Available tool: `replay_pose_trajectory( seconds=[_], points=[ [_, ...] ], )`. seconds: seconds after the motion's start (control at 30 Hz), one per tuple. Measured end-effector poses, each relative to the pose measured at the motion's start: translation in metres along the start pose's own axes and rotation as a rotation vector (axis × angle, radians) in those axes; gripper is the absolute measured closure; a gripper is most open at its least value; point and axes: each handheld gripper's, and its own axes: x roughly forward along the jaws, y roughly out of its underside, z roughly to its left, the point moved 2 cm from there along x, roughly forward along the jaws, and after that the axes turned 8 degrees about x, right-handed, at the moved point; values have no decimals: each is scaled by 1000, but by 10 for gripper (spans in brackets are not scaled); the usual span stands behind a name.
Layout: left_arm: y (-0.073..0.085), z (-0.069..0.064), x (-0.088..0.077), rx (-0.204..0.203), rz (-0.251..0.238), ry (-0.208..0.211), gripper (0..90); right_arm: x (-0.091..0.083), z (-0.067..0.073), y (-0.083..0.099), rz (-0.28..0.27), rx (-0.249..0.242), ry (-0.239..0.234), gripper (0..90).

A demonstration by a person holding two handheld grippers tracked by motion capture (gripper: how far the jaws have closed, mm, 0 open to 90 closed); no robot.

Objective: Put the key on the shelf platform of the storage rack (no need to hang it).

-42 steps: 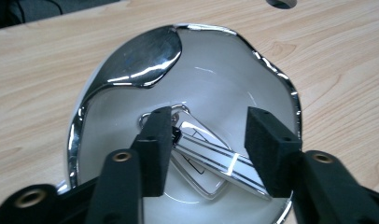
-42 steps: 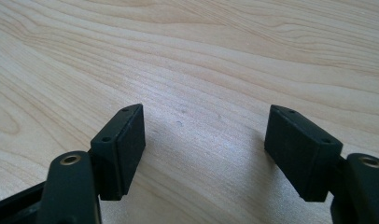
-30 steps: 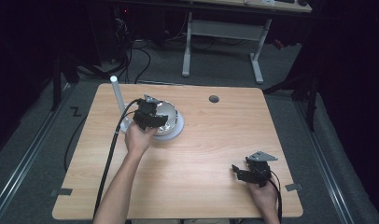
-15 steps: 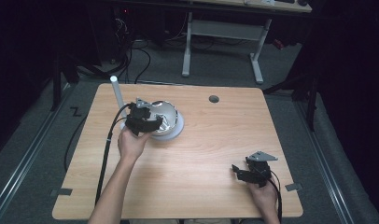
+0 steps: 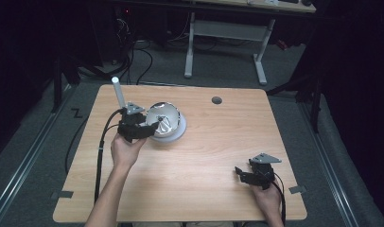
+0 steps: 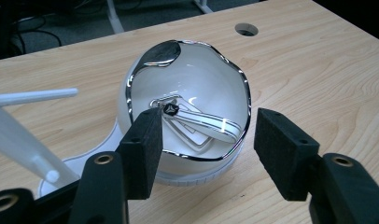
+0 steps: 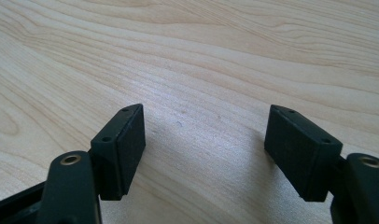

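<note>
A white bowl-shaped shell with a chrome rim [image 5: 163,119] sits tilted on a round white base [image 5: 177,137] at the table's back left. Inside the shell [image 6: 192,93] lies a white and chrome flat piece [image 6: 197,123]. My left gripper [image 5: 151,128] is at the shell's left side, open; its jaws have just been opening wider. In the left gripper view nothing lies between its pads [image 6: 143,149], and the shell sits just beyond my left gripper [image 6: 206,140]. My right gripper [image 5: 240,174] rests open near the front right edge, over bare wood in my right gripper view [image 7: 204,140].
A white rod [image 5: 118,92] stands up from the base's far-left side, close to my left hand. A round cable hole [image 5: 216,100] is in the wooden table [image 5: 218,142] at the back. A desk frame [image 5: 223,47] stands on the floor behind.
My left hand has drawn back to the left, off the shell, and its jaws stand a little wider. The right hand has not moved.
</note>
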Motion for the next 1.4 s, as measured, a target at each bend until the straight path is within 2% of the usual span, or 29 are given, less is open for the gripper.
replay_pose_trajectory(
  seconds=[0.57, 1.03, 1.23, 1.4],
  points=[
    [14, 8, -29, -20, -30, -15, 426, 0, 0, 0, 1, 0, 0, 294],
    [32, 6, -52, -33, -66, -22, 427, 0, 0, 0, 1, 1, 0, 295],
    [40, 6, -58, -47, -75, -25, 428, 0, 0, 0, 1, 0, 0, 295],
    [48, 3, -59, -38, -64, -33, 429, 0, 0, 0, 1, -1, -1, 295]
  ],
)
